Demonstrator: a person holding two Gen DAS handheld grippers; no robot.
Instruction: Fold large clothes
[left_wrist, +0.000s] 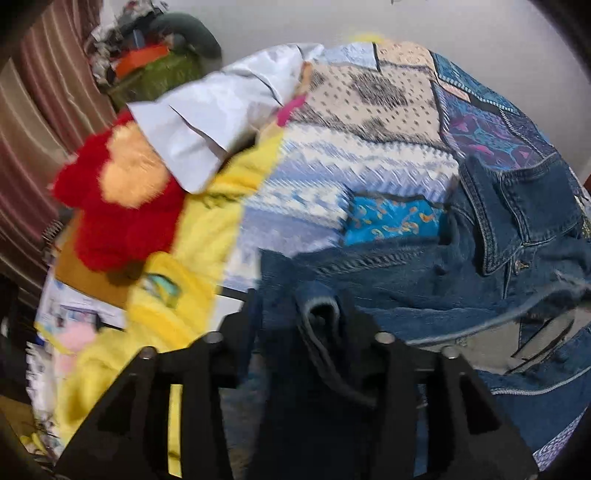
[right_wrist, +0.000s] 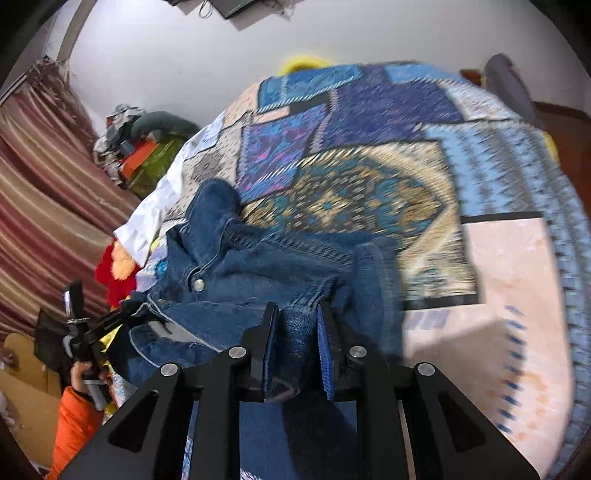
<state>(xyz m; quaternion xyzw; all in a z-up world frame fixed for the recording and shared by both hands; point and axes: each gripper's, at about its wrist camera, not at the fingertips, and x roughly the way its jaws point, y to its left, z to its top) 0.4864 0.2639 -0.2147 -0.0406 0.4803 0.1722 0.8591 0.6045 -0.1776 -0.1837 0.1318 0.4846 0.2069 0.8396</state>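
Pinching a fold of the denim jacket (right_wrist: 258, 266) between its blue pads, the right gripper (right_wrist: 298, 354) is clamped on the cloth. The left gripper (left_wrist: 301, 332) has its jaws parted with a bunched jacket edge between them, the pads not pressing it. Beyond, the jacket lies crumpled on the patchwork bedspread (right_wrist: 369, 147). No writing is legible.

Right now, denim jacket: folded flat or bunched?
Bunched. The denim jacket lies crumpled on the patchwork bedspread, collar up, one edge pinched in the right tongs.
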